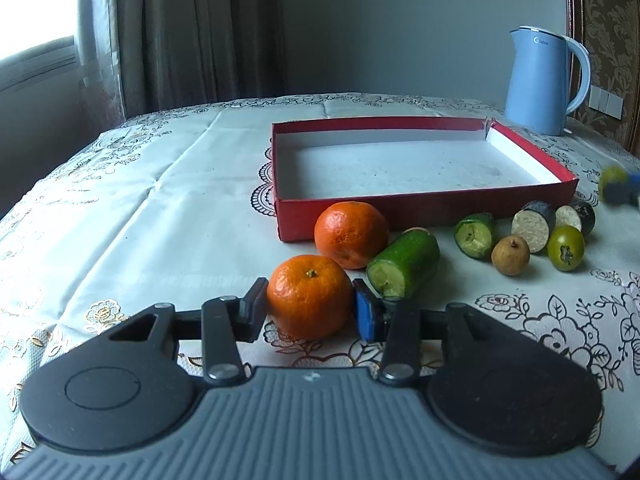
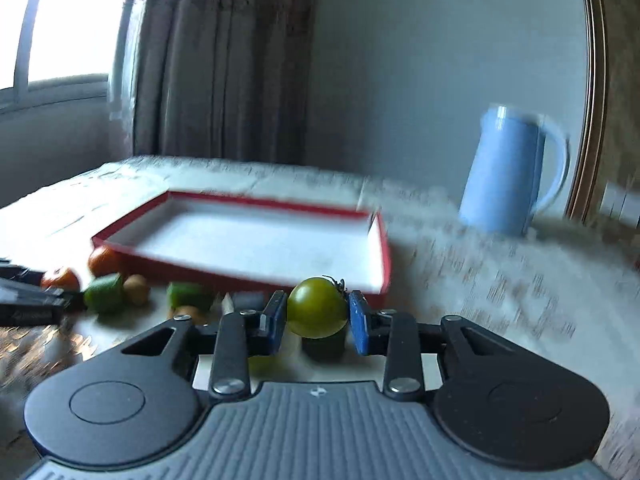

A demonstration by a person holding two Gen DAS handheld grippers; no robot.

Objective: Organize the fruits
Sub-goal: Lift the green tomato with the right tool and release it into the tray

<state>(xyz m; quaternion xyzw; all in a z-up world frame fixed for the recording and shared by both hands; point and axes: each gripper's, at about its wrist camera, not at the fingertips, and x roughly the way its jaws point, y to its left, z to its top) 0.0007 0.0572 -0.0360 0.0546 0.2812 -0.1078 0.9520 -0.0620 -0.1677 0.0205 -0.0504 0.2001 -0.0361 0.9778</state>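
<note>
Small logo on blue kettle (image 1: pixel 540 80), lettering unreadable.

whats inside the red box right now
Nothing shows inside the red box: its white floor looks bare in both wrist views. The near wall hides a thin strip of floor behind it. The oranges and other fruit lie outside, in front.
</note>
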